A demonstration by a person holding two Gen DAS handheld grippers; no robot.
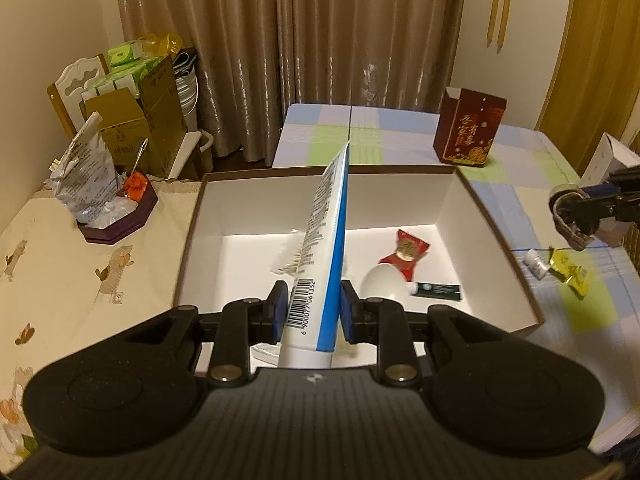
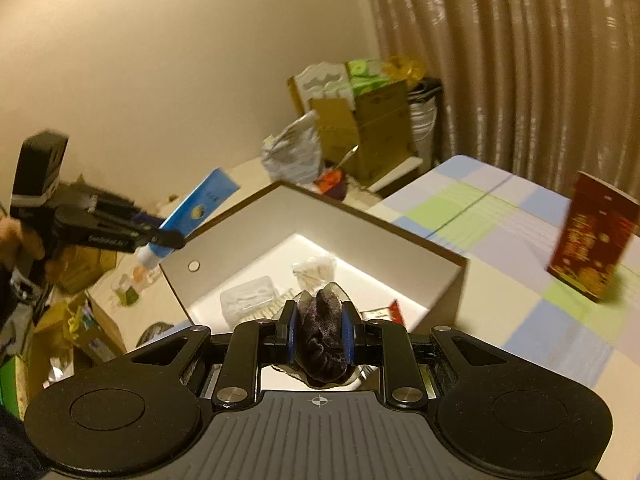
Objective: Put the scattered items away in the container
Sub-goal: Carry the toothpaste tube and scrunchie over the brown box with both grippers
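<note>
While I carry both loads toward the box [image 1: 496, 232], my left gripper [image 1: 314, 308] is clamped on a toothpaste tube [image 1: 326, 240] near its capped end, so the flat crimped tail juts toward twelve o'clock over the open cavity; I judge that hold suits a straight release into the box. The tube is smooth, glossy plastic, white with a blue band and a printed barcode, round at the cap and tapering to a thin edge. Below it the box is a shallow rectangular carton, matte white inside with a brown rim; at about two o'clock from my pads lie a red foil sweet wrapper [image 1: 406, 254], a smooth white egg-shaped thing [image 1: 382, 282] and a small dark sachet [image 1: 438, 292]. Further toward three o'clock, outside the rim on the checked cloth [image 1: 404, 140], a gold crinkled sweet [image 1: 572, 272] lies loose. My right gripper [image 2: 319, 338] squeezes a dark, soft, gathered scrunchie [image 2: 322, 340]; its velvety folds bulge between the blue pads, hovering over the box's near corner.
</note>
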